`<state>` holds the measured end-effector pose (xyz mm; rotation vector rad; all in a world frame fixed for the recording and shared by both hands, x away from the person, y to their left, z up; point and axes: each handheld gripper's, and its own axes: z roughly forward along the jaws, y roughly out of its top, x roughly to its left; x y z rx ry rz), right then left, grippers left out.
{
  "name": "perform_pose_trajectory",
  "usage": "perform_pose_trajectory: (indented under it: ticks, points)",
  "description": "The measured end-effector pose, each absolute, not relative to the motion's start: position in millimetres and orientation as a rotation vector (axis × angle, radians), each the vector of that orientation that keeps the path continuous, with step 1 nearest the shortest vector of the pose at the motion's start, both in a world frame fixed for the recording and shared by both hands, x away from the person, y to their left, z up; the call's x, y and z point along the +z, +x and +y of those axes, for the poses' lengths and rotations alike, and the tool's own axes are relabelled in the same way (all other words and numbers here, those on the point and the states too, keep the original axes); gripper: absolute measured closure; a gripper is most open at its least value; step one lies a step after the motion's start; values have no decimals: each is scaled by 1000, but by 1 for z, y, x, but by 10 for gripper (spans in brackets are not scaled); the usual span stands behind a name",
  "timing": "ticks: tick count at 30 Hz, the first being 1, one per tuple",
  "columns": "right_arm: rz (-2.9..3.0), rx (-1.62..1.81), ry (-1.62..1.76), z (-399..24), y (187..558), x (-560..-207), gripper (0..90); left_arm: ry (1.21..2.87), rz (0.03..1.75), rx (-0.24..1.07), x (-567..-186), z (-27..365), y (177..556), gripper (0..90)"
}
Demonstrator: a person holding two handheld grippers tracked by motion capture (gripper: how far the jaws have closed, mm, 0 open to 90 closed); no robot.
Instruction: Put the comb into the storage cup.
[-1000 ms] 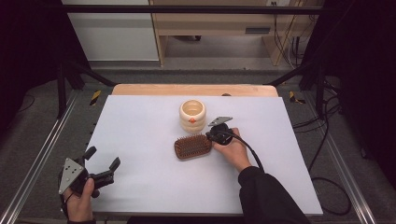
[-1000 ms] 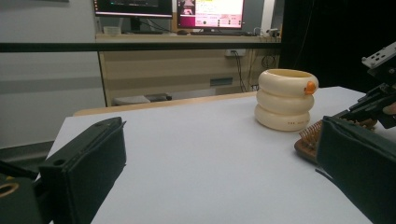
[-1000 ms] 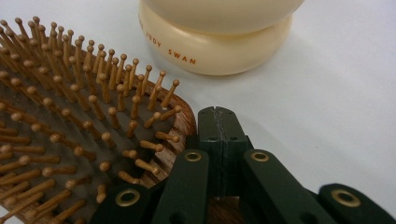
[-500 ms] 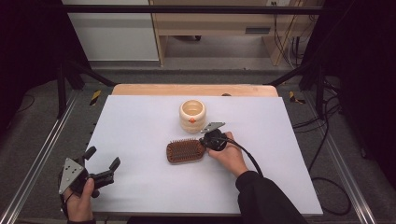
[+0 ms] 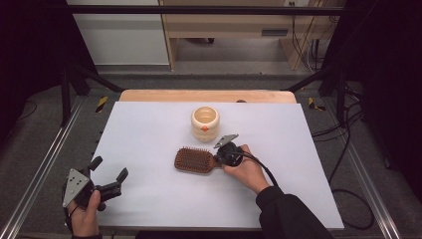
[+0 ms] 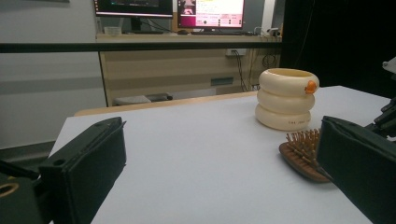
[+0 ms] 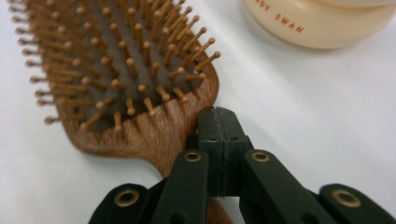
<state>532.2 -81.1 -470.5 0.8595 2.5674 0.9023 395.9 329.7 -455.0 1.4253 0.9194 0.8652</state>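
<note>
A wooden paddle hairbrush (image 5: 193,160) lies bristles up on the white table (image 5: 149,124), just in front of a cream ringed cup (image 5: 205,123). My right gripper (image 5: 218,160) is shut on the brush's handle, at the brush's right end. In the right gripper view the closed jaws (image 7: 219,128) pinch the handle where it meets the brush head (image 7: 126,70), and the cup (image 7: 322,23) stands just beyond. My left gripper (image 5: 108,168) is open near the table's front left corner with nothing between its jaws. The left gripper view (image 6: 219,140) shows the cup (image 6: 286,98) and brush (image 6: 303,154) ahead to the right.
A metal frame rail (image 5: 45,164) runs along the table's left side and a cable (image 5: 259,167) trails from the right gripper over the hand. A wooden strip (image 5: 204,95) borders the far edge. Beyond it stand a desk and monitors (image 6: 187,9).
The right gripper has slid the hairbrush a little to the left and slightly nearer across the table. The left gripper has stayed where it was.
</note>
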Motion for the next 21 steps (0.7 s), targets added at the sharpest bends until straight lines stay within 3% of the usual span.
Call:
perform_pose_trajectory:
  ticks: [21]
  points:
    - [2663,826,850,-89,514,-463,900,1430,919,866,-455,329,396,18]
